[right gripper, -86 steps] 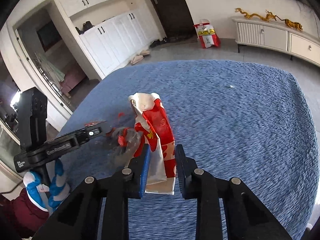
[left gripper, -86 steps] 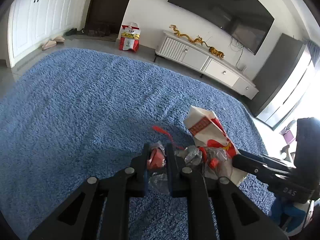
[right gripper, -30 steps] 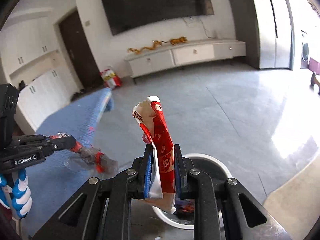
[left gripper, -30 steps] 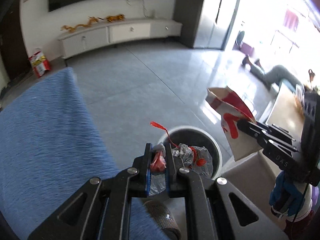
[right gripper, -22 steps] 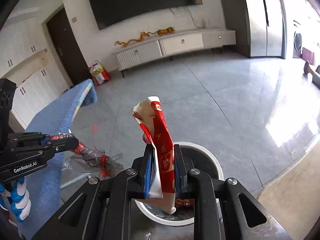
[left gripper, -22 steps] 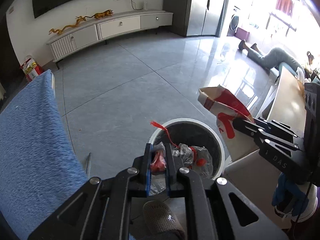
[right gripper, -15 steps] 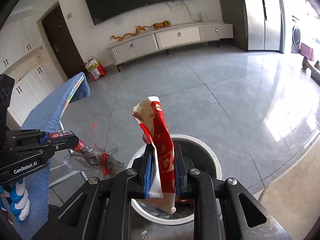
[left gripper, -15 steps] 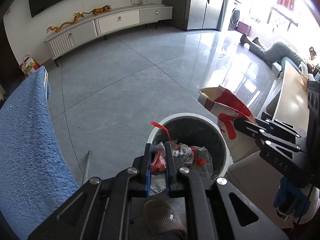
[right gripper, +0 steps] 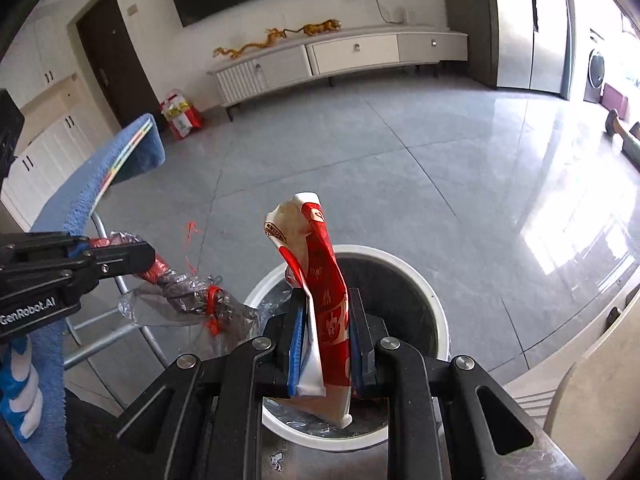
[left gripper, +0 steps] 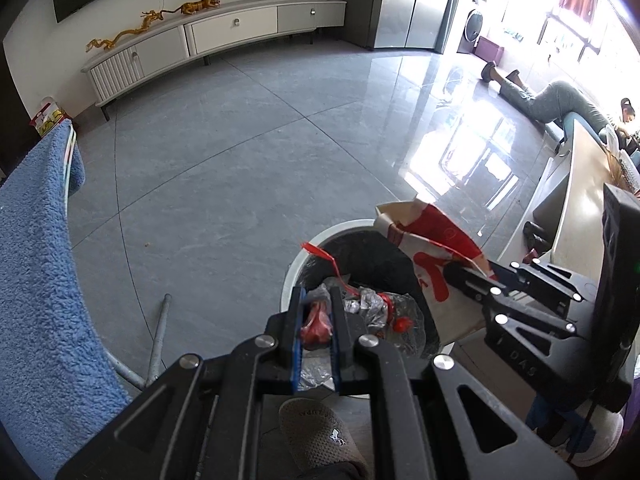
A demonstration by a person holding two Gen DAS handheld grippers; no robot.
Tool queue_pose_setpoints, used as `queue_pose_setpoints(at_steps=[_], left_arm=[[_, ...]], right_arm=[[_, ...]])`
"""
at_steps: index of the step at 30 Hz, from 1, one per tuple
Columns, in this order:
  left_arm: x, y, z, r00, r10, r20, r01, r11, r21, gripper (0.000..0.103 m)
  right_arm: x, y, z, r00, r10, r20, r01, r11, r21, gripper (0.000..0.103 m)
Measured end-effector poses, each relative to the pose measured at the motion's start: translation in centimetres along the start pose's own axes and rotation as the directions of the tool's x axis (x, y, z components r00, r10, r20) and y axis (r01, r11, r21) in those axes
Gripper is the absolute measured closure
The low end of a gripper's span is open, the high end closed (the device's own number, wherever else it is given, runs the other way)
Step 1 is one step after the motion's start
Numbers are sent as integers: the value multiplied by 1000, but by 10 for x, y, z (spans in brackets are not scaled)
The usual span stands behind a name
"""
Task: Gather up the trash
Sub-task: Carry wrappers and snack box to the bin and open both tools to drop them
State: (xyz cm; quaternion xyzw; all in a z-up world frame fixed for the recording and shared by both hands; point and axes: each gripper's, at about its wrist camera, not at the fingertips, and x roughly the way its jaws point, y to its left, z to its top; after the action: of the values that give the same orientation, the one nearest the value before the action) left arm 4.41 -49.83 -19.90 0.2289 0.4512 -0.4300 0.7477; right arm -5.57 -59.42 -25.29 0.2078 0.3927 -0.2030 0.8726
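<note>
My left gripper (left gripper: 316,300) is shut on a crumpled clear plastic wrapper with red bits (left gripper: 374,308), held over the near edge of a round white trash bin with a dark liner (left gripper: 308,256). My right gripper (right gripper: 325,300) is shut on a red and white paper bag (right gripper: 320,280), which stands up between its pads above the same bin (right gripper: 424,284). In the left wrist view the paper bag (left gripper: 432,240) and the right gripper (left gripper: 452,272) hang over the bin's right rim. The right wrist view shows the left gripper (right gripper: 148,256) at the left with the wrapper (right gripper: 188,304) trailing from it beside the bin.
A blue fuzzy cover on a metal-legged table (left gripper: 36,264) stands left of the bin. A slippered foot (left gripper: 316,432) is just in front of the bin. A beige table (left gripper: 580,208) lies to the right, a person's legs (left gripper: 552,100) beyond it, and a white TV cabinet (left gripper: 224,36) at the back.
Both grippers have come down closer over the bin, which now looks larger. The blue table has slid off to the left. Both grips are unchanged.
</note>
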Motion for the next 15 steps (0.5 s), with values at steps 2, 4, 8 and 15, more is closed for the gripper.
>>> queue_pose_setpoints(at_steps=[2,4,8,15], left_arm=[[3,2,0,1000,0,-8,0,1000,-3,93],[7,2,2,1000,-2,-19,2,1000,-5,93],[10,0,3,1000,-2,-26,2,1000,-3,93],[27,-1,9,998,-11,-60,9,1000,-18,93]], right_arm=[[4,1,-1,1000,-17,-7,17,1000,0,83],[6,3,-1,999,-30,-12,30,1000,0,83],[8,5,-1,999,-40,-14,40,999,3,83],[15,7,-3,997,-75,-32,75,997,-3,83]])
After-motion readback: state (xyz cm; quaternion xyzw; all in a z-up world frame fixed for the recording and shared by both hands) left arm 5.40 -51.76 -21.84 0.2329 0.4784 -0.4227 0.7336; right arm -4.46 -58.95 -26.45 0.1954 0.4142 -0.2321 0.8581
